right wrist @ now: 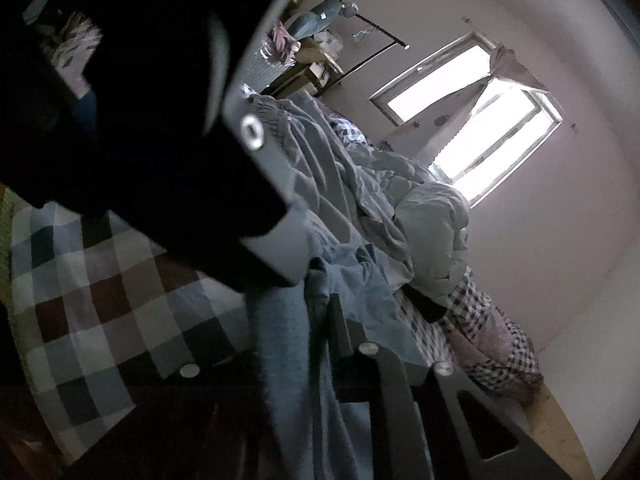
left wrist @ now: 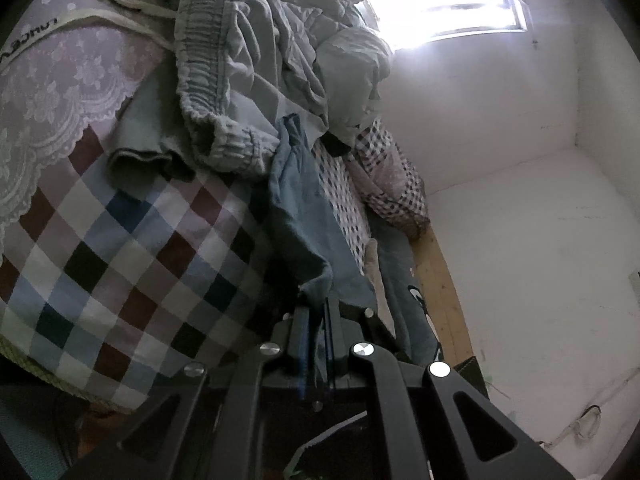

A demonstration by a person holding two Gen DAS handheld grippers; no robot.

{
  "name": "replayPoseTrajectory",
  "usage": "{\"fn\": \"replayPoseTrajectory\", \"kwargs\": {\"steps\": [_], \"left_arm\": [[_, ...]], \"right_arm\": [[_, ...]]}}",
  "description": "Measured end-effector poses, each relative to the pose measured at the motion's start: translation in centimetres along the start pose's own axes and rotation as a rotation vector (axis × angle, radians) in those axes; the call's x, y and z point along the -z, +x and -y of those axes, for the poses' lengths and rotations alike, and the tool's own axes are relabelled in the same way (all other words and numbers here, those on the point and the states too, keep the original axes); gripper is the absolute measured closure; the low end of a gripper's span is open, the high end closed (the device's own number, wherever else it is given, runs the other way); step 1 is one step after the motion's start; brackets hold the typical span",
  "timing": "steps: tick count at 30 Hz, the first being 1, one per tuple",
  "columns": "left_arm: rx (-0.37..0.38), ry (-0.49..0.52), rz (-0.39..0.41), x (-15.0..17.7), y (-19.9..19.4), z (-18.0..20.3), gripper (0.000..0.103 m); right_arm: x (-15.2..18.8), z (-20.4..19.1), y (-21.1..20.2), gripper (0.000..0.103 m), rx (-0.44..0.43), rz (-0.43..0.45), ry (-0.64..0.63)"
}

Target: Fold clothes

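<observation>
Gripping a blue garment (left wrist: 298,216), the left claw (left wrist: 316,316) has its two fingers pressed together on a bunched edge of the cloth at the bottom of the left wrist view. From there the blue fabric runs up and away over the checked bedspread (left wrist: 120,264) to the heap of clothes on the bed.

In the right wrist view the right claw (right wrist: 320,320) sits low in the frame, with the same blue garment (right wrist: 288,344) draped across it. One dark finger (right wrist: 340,328) shows beside the cloth; the other is covered, so I cannot tell whether this claw is clamped or apart. A large dark shape with a pale edge and a metal screw (right wrist: 253,132), out of focus, blocks the upper left of this view only.

Just beyond the blue cloth, grey-green trousers (left wrist: 216,76) with a gathered elastic waistband lie crumpled on the bed, and a pale green quilt (left wrist: 352,72) is piled behind them. A small-check pillow (left wrist: 396,184) rests by the wooden bed edge (left wrist: 440,280).

Only the left view shows a lace-patterned cover (left wrist: 52,92) with a cream trim bearing dark lettering, upside down and too curved to read surely. Only the right view shows a cluttered shelf (right wrist: 312,52) and the whole window (right wrist: 480,128) with its curtain.
</observation>
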State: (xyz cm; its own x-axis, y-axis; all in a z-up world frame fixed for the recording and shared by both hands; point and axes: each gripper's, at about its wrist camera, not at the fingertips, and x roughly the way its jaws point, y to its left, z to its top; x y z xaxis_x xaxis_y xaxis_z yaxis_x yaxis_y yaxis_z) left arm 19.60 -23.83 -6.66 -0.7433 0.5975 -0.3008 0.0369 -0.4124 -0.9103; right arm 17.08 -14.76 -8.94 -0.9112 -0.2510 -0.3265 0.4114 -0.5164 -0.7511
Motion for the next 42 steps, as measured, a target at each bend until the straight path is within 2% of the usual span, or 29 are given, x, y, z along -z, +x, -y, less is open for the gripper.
{"fn": "replayPoseTrajectory", "kwargs": {"steps": [4,7,9,13,15,17,22,27,34,42], "left_arm": [[0.002,-0.034,0.031,-0.5,-0.5,-0.4,0.093],[0.013,-0.07,0.058,-1.0,-0.9,-1.0,0.076],[0.028,-0.097,0.072,-1.4,-1.1,-1.4,0.06],[0.051,-0.084,0.035,-2.2,0.4,-0.9,0.048],[0.062,-0.078,0.017,-2.6,1.1,-0.6,0.036],[0.074,-0.072,-0.002,-3.0,1.8,-0.4,0.031],[0.1,-0.053,-0.048,-3.9,3.6,0.3,0.03],[0.076,0.002,-0.093,-4.9,6.2,1.3,0.03],[0.048,0.014,-0.147,-8.3,11.0,1.5,0.03],[-0.063,0.08,-0.183,-12.1,15.6,2.5,0.03]], "right_arm": [[-0.2,0.4,-0.2,0.097,-0.041,-0.006,0.007],[-0.6,1.6,-0.5,0.097,-0.07,-0.016,0.043],[-0.7,2.3,-0.9,0.097,-0.084,-0.021,0.069],[-1.2,3.8,-2.1,0.097,-0.083,-0.016,0.098],[-1.2,5.0,-2.2,0.097,-0.084,-0.014,0.114],[-1.3,5.7,-2.8,0.097,-0.09,-0.014,0.131],[-1.6,6.5,-4.3,0.097,-0.107,-0.01,0.152],[-1.5,6.6,-5.3,0.097,-0.124,-0.008,0.137],[-1.3,7.1,-6.1,0.097,-0.127,-0.017,0.15],[-1.3,8.6,-6.7,0.098,-0.12,-0.011,0.197]]}}
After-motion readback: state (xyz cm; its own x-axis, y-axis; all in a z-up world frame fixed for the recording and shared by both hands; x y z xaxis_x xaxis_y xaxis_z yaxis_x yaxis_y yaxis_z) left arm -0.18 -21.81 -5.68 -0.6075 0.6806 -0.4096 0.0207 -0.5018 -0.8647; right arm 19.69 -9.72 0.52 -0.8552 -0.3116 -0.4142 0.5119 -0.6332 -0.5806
